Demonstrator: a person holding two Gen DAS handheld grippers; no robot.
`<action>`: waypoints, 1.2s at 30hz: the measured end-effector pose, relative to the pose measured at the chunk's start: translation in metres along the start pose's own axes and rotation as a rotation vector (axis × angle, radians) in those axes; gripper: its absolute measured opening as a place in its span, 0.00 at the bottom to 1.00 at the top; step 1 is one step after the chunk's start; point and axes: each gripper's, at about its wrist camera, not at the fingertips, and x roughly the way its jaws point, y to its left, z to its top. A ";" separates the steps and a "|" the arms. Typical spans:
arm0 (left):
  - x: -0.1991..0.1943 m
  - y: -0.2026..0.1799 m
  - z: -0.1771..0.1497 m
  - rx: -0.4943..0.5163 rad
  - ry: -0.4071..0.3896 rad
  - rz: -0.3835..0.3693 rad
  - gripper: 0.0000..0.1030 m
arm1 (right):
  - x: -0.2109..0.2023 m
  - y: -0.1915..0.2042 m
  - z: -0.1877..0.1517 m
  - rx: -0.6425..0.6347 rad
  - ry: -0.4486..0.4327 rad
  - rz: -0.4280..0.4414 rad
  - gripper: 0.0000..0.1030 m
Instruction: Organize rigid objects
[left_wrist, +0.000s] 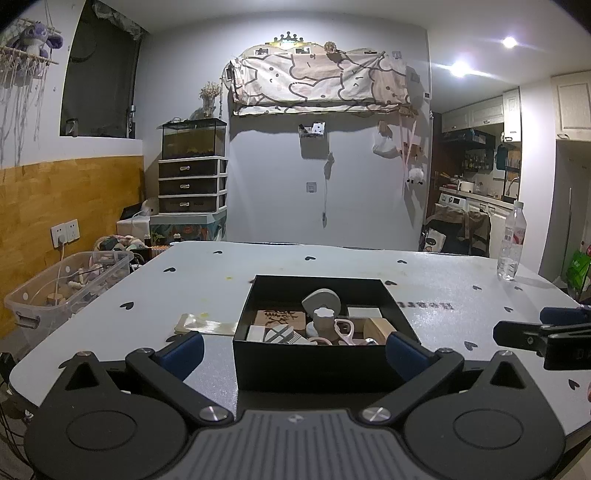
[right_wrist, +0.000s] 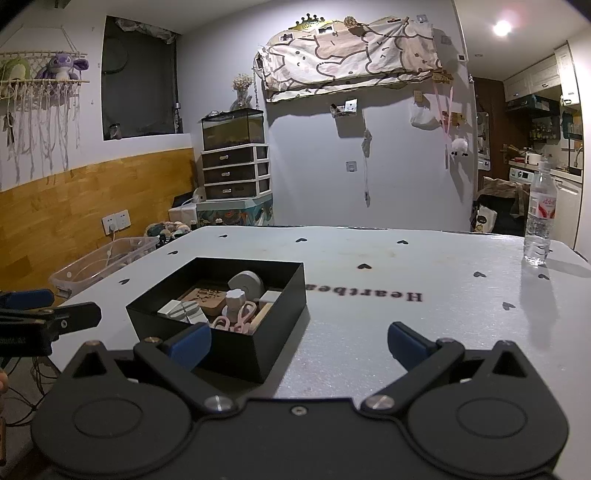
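Observation:
A black open box stands on the white table, holding several small rigid items: a grey disc, a wooden coaster, pink scissors, white and wooden blocks. A flat clear piece lies on the table left of the box. My left gripper is open and empty, its fingers either side of the box's near wall. My right gripper is open and empty, right of the box; it shows at the right edge of the left wrist view.
A clear water bottle stands at the table's far right. A clear plastic bin with loose items sits on the floor left of the table. Drawers with a fish tank stand at the back wall.

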 end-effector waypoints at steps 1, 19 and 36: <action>0.000 0.000 0.000 0.000 0.001 0.001 1.00 | 0.000 0.000 0.000 0.001 0.001 -0.001 1.00; 0.000 0.001 -0.001 -0.003 0.001 0.003 1.00 | -0.002 0.002 0.000 -0.003 -0.001 0.000 1.00; -0.003 0.000 0.000 -0.001 -0.003 -0.002 1.00 | -0.004 0.001 0.001 -0.002 -0.002 -0.005 1.00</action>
